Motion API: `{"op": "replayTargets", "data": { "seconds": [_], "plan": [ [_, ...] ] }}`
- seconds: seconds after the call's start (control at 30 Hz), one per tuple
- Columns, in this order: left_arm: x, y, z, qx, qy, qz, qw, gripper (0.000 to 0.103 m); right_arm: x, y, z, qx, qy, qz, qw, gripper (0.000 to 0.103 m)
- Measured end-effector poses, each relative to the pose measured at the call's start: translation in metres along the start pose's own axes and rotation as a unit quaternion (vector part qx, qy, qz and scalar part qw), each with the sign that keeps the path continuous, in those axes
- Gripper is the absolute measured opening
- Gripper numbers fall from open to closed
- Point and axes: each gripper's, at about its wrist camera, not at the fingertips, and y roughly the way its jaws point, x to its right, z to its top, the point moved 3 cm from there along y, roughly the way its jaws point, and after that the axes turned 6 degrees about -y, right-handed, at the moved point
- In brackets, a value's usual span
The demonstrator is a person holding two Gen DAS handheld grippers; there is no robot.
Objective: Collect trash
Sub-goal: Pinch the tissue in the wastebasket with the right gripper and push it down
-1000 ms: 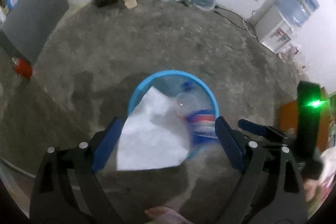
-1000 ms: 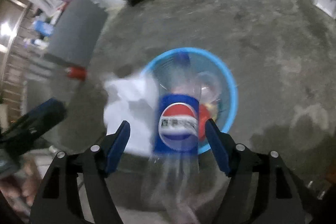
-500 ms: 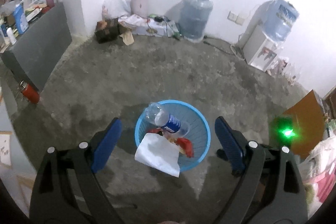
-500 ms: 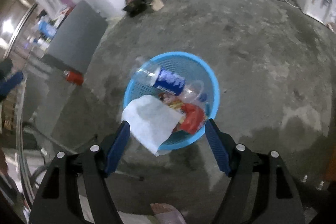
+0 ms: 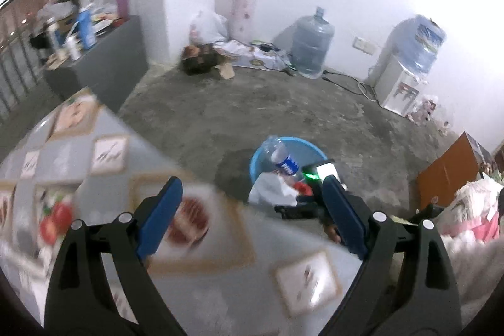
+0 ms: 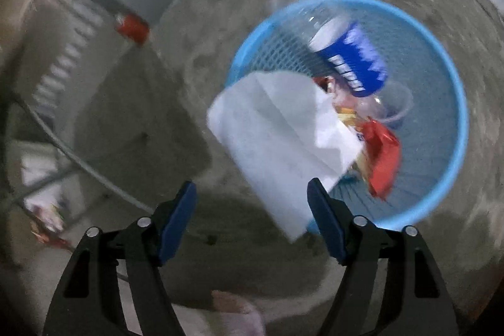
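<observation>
Trash sits in the blue basket (image 5: 256, 161) on the concrete floor (image 5: 283, 103), and I take that basket as my landmark. From my left wrist view, a clear bottle with a blue label (image 5: 283, 159) leans over the basket's far-left rim, and a white paper sheet (image 5: 267, 188) hangs over its near rim. My left tool (image 5: 249, 210) stands wide open with nothing between its blue pads, above a patterned desk cloth (image 5: 104, 153) that lies nearer to me than the basket. My right tool's body, showing a green light (image 5: 310, 175), crosses the basket's near-right side. A large water jug (image 5: 310, 48) stands well beyond the basket, against the white wall.

From my right wrist view, my right tool (image 6: 252, 210) is closing, empty, pads clear of everything. The paper sheet (image 6: 277, 128) drapes over the basket's (image 6: 453, 103) near-left rim. Inside, the bottle (image 6: 343, 49) lies tilted, and a red wrapper (image 6: 382, 156) sits below it. A red can (image 6: 132, 25) lies on the floor, well to the left of the basket.
</observation>
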Motion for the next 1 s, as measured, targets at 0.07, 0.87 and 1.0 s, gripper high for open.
{"op": "replayTargets", "data": {
  "seconds": [0.07, 0.87, 1.0],
  "plan": [
    [-0.011, -0.016, -0.016, 0.003, -0.015, 0.008, 0.9999, 0.086, -0.003, 0.020, 0.005, -0.012, -0.021, -0.023, 0.999, 0.063],
    [-0.081, -0.077, -0.065, 0.059, -0.109, 0.052, 0.9910, 0.086, 0.036, -0.027, 0.018, 0.078, 0.052, -0.013, 0.996, 0.003],
    [-0.086, -0.080, -0.070, 0.061, -0.113, 0.060, 0.9900, 0.086, 0.085, -0.028, 0.018, 0.074, 0.139, -0.059, 0.986, 0.004]
  ]
}}
